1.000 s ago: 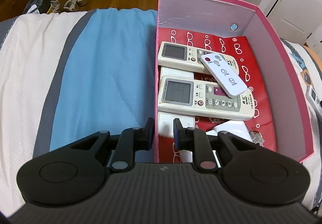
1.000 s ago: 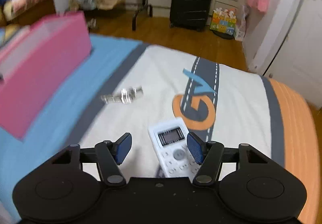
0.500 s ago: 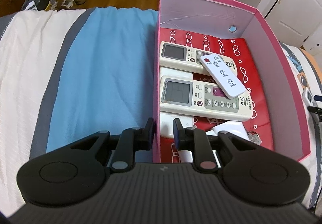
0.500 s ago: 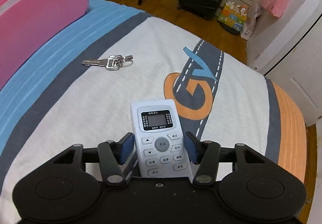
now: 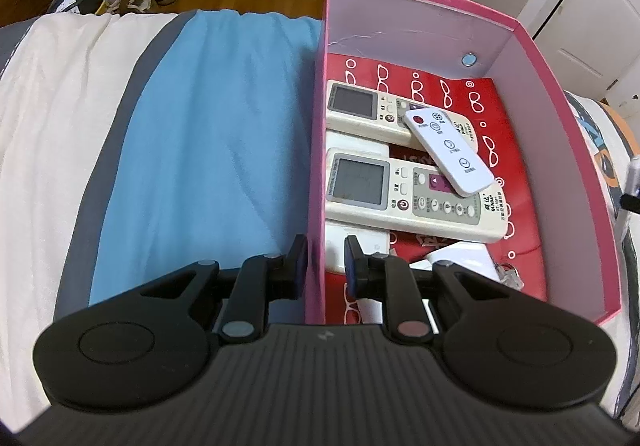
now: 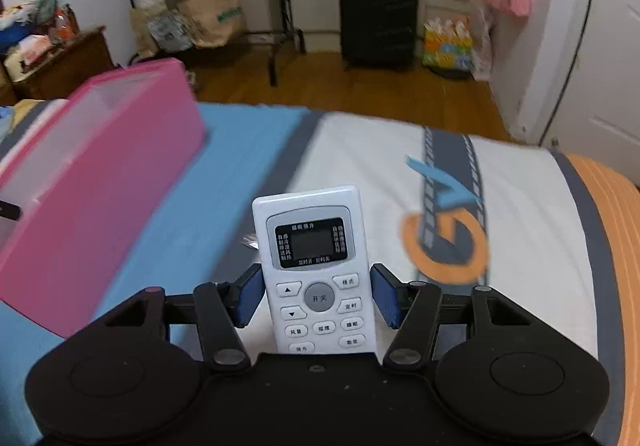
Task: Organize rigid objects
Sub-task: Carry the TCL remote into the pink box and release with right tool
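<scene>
The right gripper clamps a white remote by its lower half, apparently loosely, risking slippage short of the pink box.

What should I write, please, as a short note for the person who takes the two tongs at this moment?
Left tongs: shut on the pink box's near wall.
Right tongs: shut on the white remote, held above the bed, right of the box.
Done: two beige remotes and a slim white remote lie in the box.
Left: put the held remote in the box; something small and shiny shows just behind the remote, too blurred to name.
</scene>
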Motion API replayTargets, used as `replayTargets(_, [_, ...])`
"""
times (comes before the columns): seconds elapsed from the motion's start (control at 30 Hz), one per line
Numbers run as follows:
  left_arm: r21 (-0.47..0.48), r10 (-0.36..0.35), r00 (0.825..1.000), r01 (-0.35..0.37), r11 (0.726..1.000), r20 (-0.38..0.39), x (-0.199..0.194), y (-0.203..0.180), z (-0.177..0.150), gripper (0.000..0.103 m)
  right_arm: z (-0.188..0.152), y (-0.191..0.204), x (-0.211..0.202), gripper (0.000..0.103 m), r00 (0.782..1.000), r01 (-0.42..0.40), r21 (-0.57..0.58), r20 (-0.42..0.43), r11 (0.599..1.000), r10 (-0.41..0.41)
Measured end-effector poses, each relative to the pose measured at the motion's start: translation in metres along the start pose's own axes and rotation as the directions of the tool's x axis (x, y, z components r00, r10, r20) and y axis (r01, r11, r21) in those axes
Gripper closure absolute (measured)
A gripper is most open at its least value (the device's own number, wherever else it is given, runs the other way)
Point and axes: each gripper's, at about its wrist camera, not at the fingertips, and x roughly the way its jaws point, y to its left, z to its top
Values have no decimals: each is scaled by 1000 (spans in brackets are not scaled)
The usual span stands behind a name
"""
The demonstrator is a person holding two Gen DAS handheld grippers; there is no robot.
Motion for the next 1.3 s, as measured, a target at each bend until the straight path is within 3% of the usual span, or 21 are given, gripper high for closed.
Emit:
replayTargets(0.27, [0,-4,1000,4,1000,26,-8,2,0,89,22,63,-42,41,977,-155,-55,136,986,161])
replayTargets(0.47, [-10,-2,1000,3,1000,26,-7,5,-1,92,47,94,-69,41,921,-329,-89,188,940,341])
replayTargets(0.63, [-3,-5,999,5,1000,37,-9,4,-1,94,61,118,-63,41,879,-455,-83,119,887,462])
replayTargets(0.7, [-11,-14,999,15,1000,32,-8,6,-1,94,63,132,-55,41,879,-459,-122,83,880,470])
replayTargets(0.77, [-29,-31,999,32,999,25,-8,9,-1,94,56,152,-53,41,880,-439,-256,74,861,470])
replayTargets(0.83, [-38,-39,999,40,998,20,-8,11,-1,94,52,168,-44,41,893,-421,-310,22,852,449])
replayTargets(1.03, [-38,-49,999,50,998,21,-7,12,-1,94,53,181,-20,41,931,-363,-292,-69,885,359])
replayTargets(1.1, [-49,-70,997,71,996,20,-8,15,-1,93,58,181,-19,41,944,-327,-232,-121,916,307])
replayTargets(1.17, [-57,-81,996,82,995,22,-8,18,0,93,64,182,-12,42,938,-318,-149,-196,936,287])
replayTargets(1.3, [-47,-77,996,79,996,33,-8,17,-1,93,67,203,-8,42,956,-257,-306,-216,917,196])
